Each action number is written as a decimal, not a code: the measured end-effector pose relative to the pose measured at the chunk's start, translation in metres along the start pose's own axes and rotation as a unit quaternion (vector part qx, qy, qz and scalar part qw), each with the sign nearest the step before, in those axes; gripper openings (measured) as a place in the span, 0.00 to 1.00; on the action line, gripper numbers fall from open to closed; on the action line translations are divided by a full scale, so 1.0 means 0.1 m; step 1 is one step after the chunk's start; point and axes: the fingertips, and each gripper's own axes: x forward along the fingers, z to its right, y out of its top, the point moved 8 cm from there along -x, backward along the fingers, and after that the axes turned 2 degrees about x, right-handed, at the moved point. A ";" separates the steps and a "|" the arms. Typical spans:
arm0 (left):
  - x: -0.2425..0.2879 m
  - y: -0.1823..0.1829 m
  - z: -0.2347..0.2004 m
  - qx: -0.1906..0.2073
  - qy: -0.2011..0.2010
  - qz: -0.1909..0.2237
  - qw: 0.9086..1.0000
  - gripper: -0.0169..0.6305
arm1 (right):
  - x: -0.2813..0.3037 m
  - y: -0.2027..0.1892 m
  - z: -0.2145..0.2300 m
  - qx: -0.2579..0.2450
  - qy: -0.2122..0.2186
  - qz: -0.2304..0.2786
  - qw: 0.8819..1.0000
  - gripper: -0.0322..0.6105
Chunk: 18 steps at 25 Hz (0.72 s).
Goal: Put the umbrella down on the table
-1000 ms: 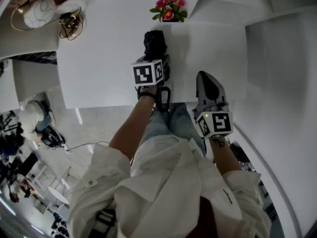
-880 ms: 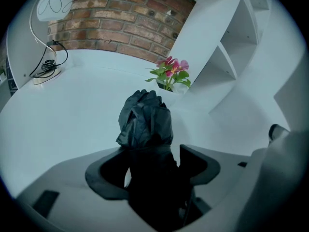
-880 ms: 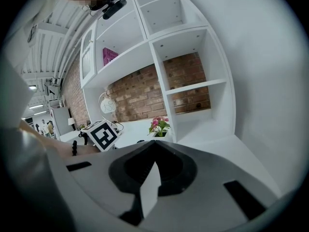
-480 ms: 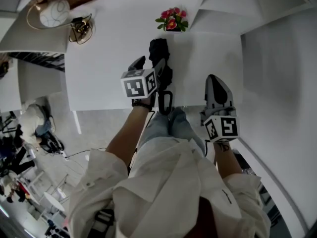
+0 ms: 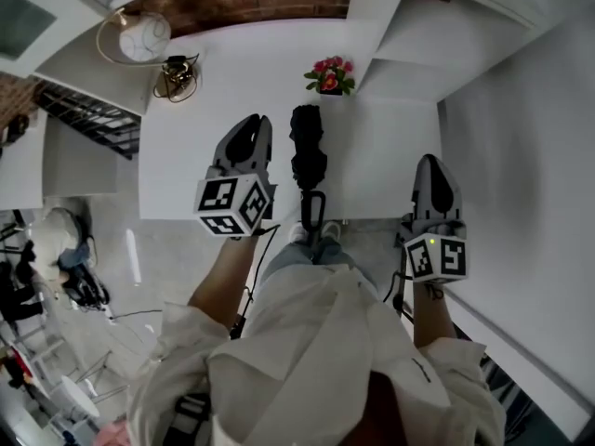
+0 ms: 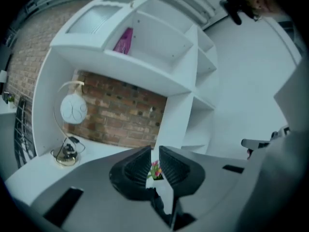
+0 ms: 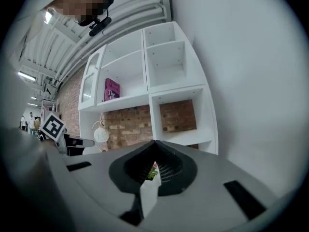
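The folded black umbrella (image 5: 307,149) lies on the white table (image 5: 214,100), its looped handle (image 5: 313,214) poking over the near edge. My left gripper (image 5: 255,122) hovers to the umbrella's left, clear of it, jaws shut with nothing between them. In the left gripper view its jaws (image 6: 154,151) stand together, aimed at the shelves. My right gripper (image 5: 433,162) floats off the table's right corner, shut and holding nothing. The right gripper view shows those jaws (image 7: 154,144) meeting at a point.
A pot of pink flowers (image 5: 330,74) stands at the table's far edge, just behind the umbrella. A white globe lamp (image 5: 144,37) and a brass object (image 5: 178,74) sit at the back left. White shelves with a pink book (image 6: 124,41) line the brick wall.
Both grippers have risen away from the table. My left gripper, earlier open over the umbrella, has drawn off to its left and shut; the umbrella stays lying on the table.
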 end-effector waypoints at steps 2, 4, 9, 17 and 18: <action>-0.21 0.27 0.02 0.017 -0.009 0.058 0.998 0.13 | -0.08 0.19 0.01 -0.005 -0.007 0.021 1.000 0.08; -0.40 0.54 0.03 0.024 -0.022 0.110 0.993 0.13 | -0.16 0.38 0.02 -0.013 -0.015 0.043 0.999 0.08; -0.88 1.08 0.00 0.031 -0.033 0.217 0.975 0.13 | -0.40 0.81 0.08 -0.031 -0.041 0.094 0.994 0.08; -1.29 1.32 -0.15 0.081 -0.009 0.261 0.962 0.13 | -0.76 1.07 0.33 -0.049 -0.097 0.126 0.986 0.08; -1.30 1.30 -0.16 0.081 -0.006 0.258 0.963 0.13 | -0.80 1.07 0.36 -0.049 -0.102 0.128 0.985 0.08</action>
